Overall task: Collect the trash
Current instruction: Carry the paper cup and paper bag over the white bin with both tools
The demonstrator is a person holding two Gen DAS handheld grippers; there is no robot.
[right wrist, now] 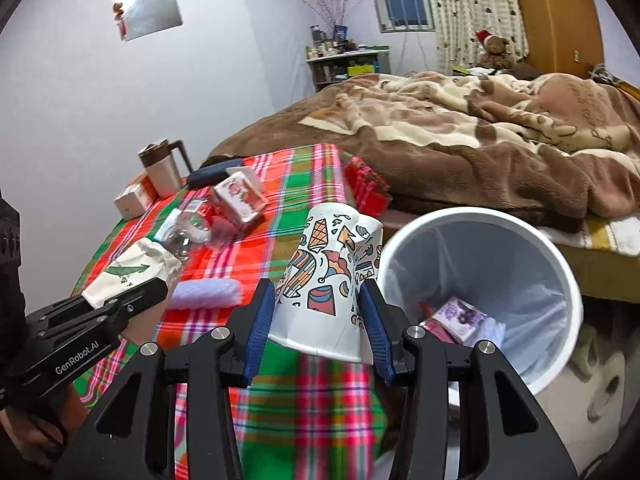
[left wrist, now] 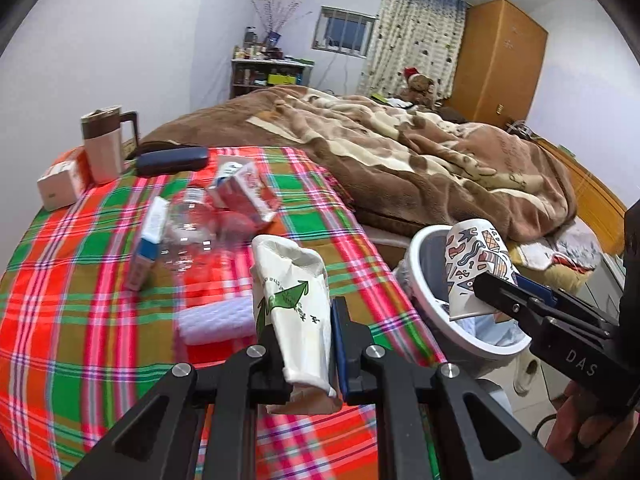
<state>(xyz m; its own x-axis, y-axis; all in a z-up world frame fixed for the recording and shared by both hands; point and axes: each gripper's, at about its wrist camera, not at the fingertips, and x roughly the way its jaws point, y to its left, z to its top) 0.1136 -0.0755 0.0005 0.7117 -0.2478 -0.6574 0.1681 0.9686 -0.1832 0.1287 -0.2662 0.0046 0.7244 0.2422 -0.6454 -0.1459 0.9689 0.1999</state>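
Observation:
My left gripper (left wrist: pixel 302 320) is shut on a crushed white paper cup with a green arrow print (left wrist: pixel 290 292), held above the plaid tablecloth (left wrist: pixel 80 280); that cup also shows in the right wrist view (right wrist: pixel 132 270). My right gripper (right wrist: pixel 318 300) is shut on a white paper cup with colourful doodles (right wrist: pixel 328 268), held upside down at the table's right edge, just left of the white trash bin (right wrist: pixel 560 264). In the left wrist view this cup (left wrist: pixel 476 264) hangs over the bin (left wrist: pixel 424 292). The bin holds a purple packet (right wrist: pixel 460 318).
On the table lie a clear plastic bottle (left wrist: pixel 188 232), a red-and-white carton (left wrist: pixel 248 196), a blue-and-white box (left wrist: pixel 150 240), a pale purple sponge (left wrist: pixel 216 320), a dark case (left wrist: pixel 172 160), a lidded mug (left wrist: pixel 104 144) and a small box (left wrist: pixel 60 184). A bed with a brown blanket (left wrist: pixel 420 160) lies behind.

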